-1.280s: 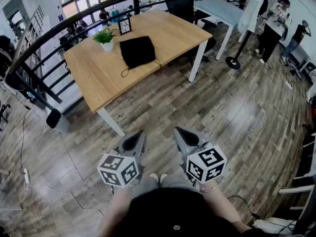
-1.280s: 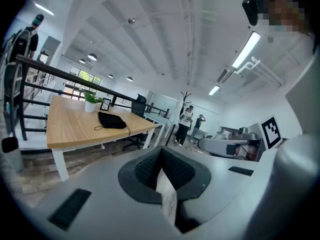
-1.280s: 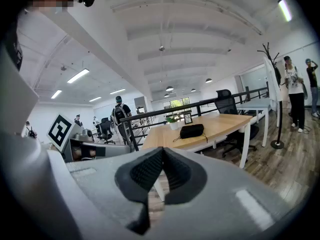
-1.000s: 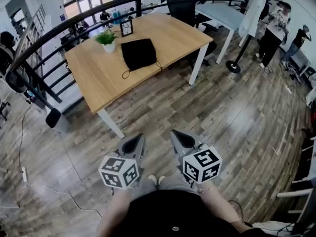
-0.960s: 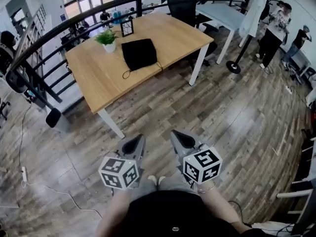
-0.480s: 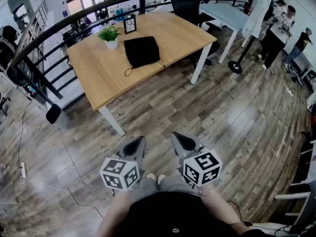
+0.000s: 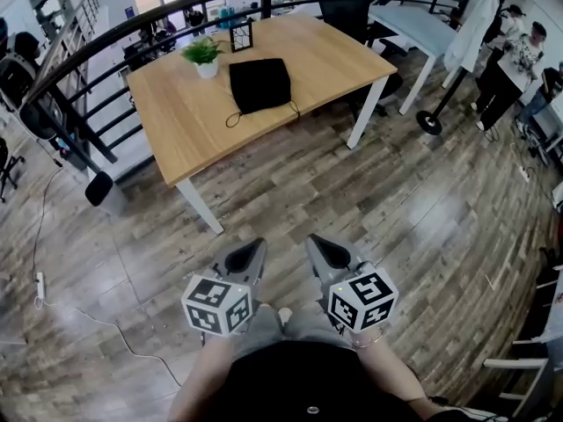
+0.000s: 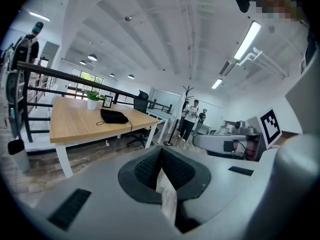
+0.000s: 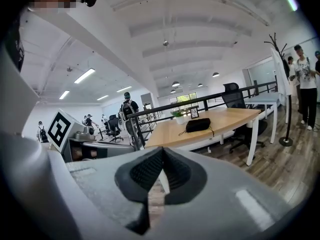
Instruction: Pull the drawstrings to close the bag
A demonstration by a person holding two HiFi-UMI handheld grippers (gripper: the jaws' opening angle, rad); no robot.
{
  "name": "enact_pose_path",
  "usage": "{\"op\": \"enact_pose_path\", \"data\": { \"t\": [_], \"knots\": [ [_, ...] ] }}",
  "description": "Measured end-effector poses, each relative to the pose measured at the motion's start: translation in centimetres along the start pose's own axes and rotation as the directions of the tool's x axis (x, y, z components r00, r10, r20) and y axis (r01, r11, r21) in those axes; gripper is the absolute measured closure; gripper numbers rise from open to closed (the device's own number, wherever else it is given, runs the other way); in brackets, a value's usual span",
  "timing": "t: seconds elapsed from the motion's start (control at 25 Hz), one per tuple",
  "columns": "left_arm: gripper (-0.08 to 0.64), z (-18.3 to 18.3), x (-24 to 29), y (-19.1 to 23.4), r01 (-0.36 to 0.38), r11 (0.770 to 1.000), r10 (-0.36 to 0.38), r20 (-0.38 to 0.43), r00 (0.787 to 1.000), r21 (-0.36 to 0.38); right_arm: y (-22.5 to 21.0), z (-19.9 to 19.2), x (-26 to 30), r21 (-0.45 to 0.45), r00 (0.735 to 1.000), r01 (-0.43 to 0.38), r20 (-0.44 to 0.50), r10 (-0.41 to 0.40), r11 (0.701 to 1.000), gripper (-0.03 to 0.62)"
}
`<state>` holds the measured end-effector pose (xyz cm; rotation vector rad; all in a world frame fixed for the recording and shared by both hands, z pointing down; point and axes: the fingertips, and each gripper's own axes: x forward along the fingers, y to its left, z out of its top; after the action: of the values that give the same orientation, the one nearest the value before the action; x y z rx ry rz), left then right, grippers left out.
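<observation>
A black drawstring bag (image 7: 260, 84) lies flat on a wooden table (image 7: 176, 117), its cord looped off the near corner. It also shows small in the left gripper view, bag (image 8: 114, 117), and in the right gripper view, bag (image 9: 198, 125). Both grippers are held low near my body, far from the table. My left gripper (image 7: 250, 255) is shut with nothing in it, jaws pressed together. My right gripper (image 7: 318, 249) is likewise shut and empty. They sit side by side over the plank floor.
A small potted plant (image 7: 204, 55) and a framed card (image 7: 241, 35) stand on the table behind the bag. A curved black railing (image 7: 97, 55) runs behind it. An office chair (image 7: 345, 7), a second table (image 7: 429, 26) and people (image 7: 510, 69) are at the right.
The table and bag have slid slightly right and up in the head view as the head shifted. Both grippers stay shut in about the same place.
</observation>
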<state>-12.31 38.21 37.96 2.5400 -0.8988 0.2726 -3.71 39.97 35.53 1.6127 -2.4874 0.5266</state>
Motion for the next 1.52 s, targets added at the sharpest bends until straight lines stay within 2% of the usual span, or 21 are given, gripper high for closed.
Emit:
{"op": "enact_pose_path", "data": {
  "t": [0.28,0.52,0.68,1.08,1.32,1.52],
  "knots": [
    [0.545,-0.5,2.2,0.4,0.001,0.999,-0.002,-0.005,1.000,-0.047,-2.4,-0.9,0.8,0.015,1.000,0.003,-0.028,-0.002,1.000,0.594],
    [0.545,0.8,6.0,3.7,0.010,0.998,-0.012,-0.022,1.000,-0.061,-5.0,-0.1,4.7,0.020,0.999,0.012,-0.045,-0.011,1.000,0.594],
    [0.545,2.9,9.7,6.4,0.040,0.998,-0.042,-0.027,0.999,-0.052,-7.7,1.0,8.9,0.033,0.999,0.028,-0.044,-0.027,0.999,0.594],
    [0.545,10.1,17.4,16.2,0.077,0.996,-0.078,-0.044,0.996,-0.037,-12.6,6.6,21.0,0.020,0.998,0.046,-0.047,-0.045,0.999,0.594],
    [0.544,12.7,20.8,19.6,0.119,0.993,-0.120,-0.055,0.991,-0.027,-14.7,8.6,25.2,0.009,0.995,0.083,-0.048,-0.082,0.997,0.594],
    [0.544,13.1,22.2,21.5,0.114,0.992,-0.117,-0.067,0.991,-0.050,-15.9,8.5,27.0,0.025,0.992,0.102,-0.079,-0.100,0.994,0.594]
  ]
}}
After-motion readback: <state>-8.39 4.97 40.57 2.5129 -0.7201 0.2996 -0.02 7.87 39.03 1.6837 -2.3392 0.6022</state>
